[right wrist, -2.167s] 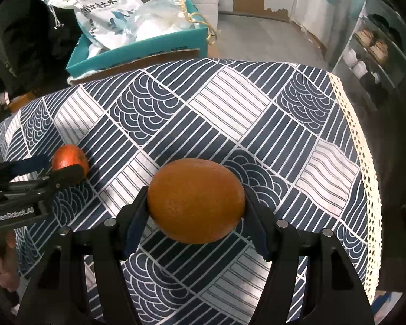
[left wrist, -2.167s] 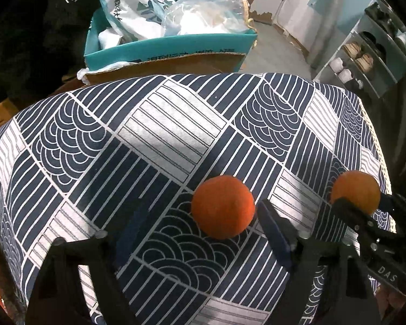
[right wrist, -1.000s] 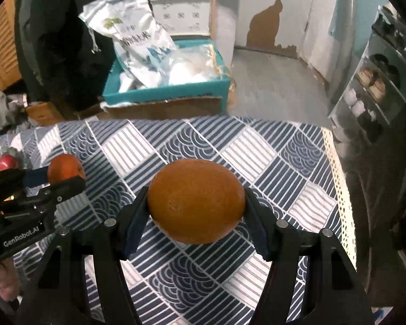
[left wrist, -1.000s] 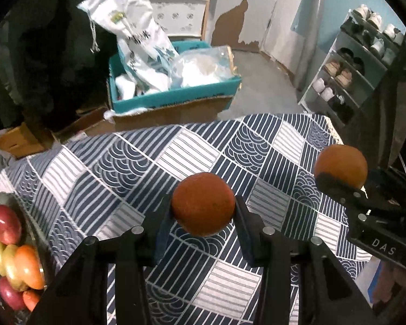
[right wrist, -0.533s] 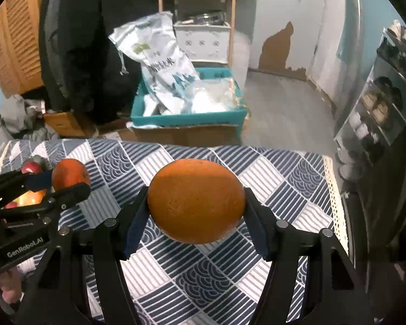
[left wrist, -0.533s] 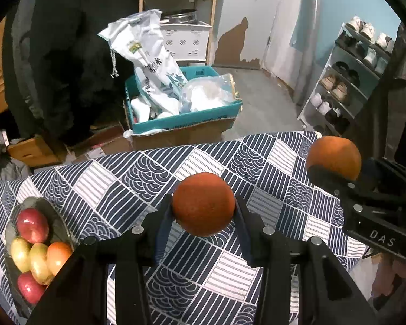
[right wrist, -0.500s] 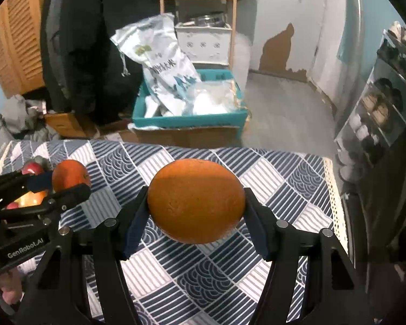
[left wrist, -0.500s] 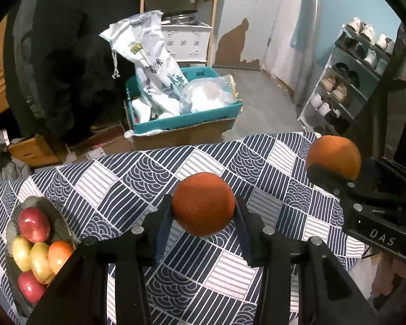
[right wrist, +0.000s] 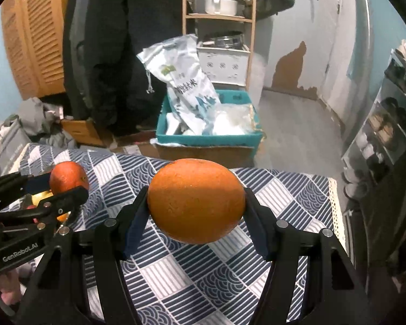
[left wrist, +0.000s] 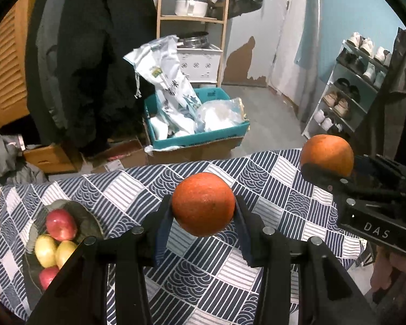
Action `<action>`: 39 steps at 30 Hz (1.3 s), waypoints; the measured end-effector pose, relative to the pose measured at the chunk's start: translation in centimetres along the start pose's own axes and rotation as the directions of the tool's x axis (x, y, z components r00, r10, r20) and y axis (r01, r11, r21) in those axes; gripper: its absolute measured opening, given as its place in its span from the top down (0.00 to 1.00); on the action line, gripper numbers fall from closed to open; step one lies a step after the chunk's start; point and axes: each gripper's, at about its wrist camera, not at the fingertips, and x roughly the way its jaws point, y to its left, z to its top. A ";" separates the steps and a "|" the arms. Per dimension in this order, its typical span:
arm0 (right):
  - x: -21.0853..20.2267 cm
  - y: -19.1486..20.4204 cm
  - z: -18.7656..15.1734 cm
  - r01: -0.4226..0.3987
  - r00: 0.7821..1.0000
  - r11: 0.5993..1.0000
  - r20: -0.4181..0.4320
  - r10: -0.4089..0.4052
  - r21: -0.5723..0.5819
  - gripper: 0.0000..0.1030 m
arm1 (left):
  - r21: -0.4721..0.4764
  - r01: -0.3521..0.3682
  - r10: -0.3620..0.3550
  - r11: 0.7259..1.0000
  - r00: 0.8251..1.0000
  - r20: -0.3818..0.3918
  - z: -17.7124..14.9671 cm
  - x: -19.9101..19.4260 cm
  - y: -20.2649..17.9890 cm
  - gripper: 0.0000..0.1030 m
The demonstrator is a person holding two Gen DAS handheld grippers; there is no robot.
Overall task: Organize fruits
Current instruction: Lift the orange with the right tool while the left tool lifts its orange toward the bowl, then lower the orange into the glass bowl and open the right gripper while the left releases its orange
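My left gripper (left wrist: 203, 218): black angular arms, blue inner pads, silver round screws, "GenRobot.AI" in white on its body. My right gripper (right wrist: 196, 218): same black build and blue pads, lettered "DAS" in white.

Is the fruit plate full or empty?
Partly full. The plate at the left end of the table holds a few red and yellow fruits; the left tongs' arm hides its near edge.

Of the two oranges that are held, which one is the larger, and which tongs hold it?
The larger orange is in the right tongs. It is wide, oval and paler. The smaller orange in the left tongs is rounder and deeper red-orange.
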 end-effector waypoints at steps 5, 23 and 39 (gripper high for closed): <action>-1.0 1.2 0.4 -0.019 1.000 1.000 0.024 0.020 -0.022 0.35 | -0.019 -0.008 0.008 1.000 1.000 0.008 -0.4 -1.3 1.0 0.57; -2.9 6.6 1.7 -0.108 0.991 0.989 0.065 0.115 -0.100 0.35 | -0.086 -0.074 0.079 0.994 0.996 0.049 -1.9 -5.4 6.1 0.57; -0.6 12.4 2.5 -0.188 0.980 0.970 0.032 0.195 -0.151 0.35 | -0.183 -0.151 0.159 0.971 0.987 0.033 -3.8 -6.2 11.7 0.57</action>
